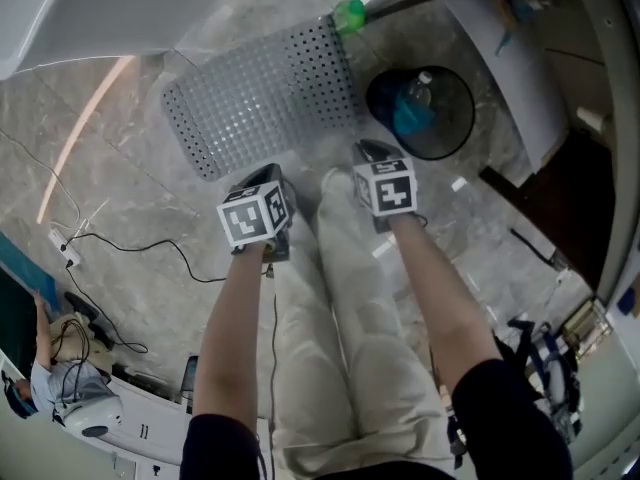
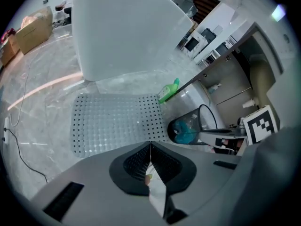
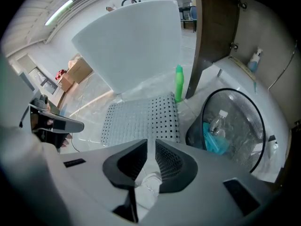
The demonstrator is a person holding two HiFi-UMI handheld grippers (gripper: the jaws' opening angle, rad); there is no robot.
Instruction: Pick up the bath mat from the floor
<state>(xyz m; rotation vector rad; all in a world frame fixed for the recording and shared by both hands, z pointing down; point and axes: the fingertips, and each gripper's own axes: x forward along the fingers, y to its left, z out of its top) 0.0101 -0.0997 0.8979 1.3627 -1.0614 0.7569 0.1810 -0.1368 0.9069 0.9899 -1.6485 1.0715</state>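
The left gripper (image 2: 150, 145) has its jaws pressed together and empty. The right gripper's (image 3: 151, 144) stand a thin slit apart with nothing between them. Ahead of both sets of tips, untouched, the bath mat (image 2: 115, 122) lies flat on the marble floor (image 2: 42, 102). It is a translucent grey rectangle with rounded corners and rows of small bumps, and dark holes pierce the end towards the wire bin (image 3: 237, 126).

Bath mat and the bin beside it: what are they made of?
Bath mat: translucent grey plastic or rubber by the look, glossy; moulded grid of bumps, punched holes, bright highlights. Bin: black wire mesh, probably metal, matte; a bottle shows through its wall.
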